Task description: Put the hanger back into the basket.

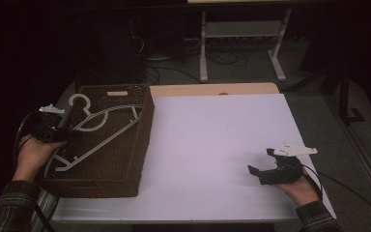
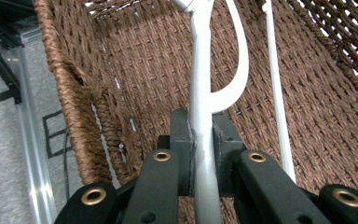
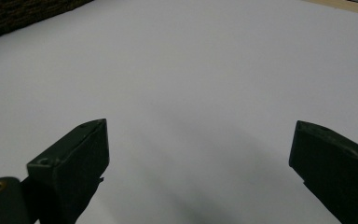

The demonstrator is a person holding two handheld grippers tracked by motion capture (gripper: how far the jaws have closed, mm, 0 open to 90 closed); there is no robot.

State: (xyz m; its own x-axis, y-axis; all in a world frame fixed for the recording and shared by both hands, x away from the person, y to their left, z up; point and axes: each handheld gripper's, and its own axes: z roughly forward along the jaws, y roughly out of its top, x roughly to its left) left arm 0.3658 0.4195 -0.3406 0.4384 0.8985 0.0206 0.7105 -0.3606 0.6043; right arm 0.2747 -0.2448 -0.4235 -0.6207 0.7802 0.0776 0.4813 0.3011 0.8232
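The left tool (image 2: 203,154) clamps a white plastic hanger (image 2: 200,93) inside the brown woven basket (image 1: 125,159); the right tool (image 3: 198,154) rests wide open, seemingly low over the white surface (image 1: 212,140).

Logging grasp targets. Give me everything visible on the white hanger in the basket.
The hanger is white, smooth, plastic-looking, with a hook at the top, sloping shoulders and a straight bottom bar. It lies tilted in the brown wicker basket, hook toward the far left corner, lower end near the front left rim. The left gripper is shut on a thin bar where a curved piece branches off.
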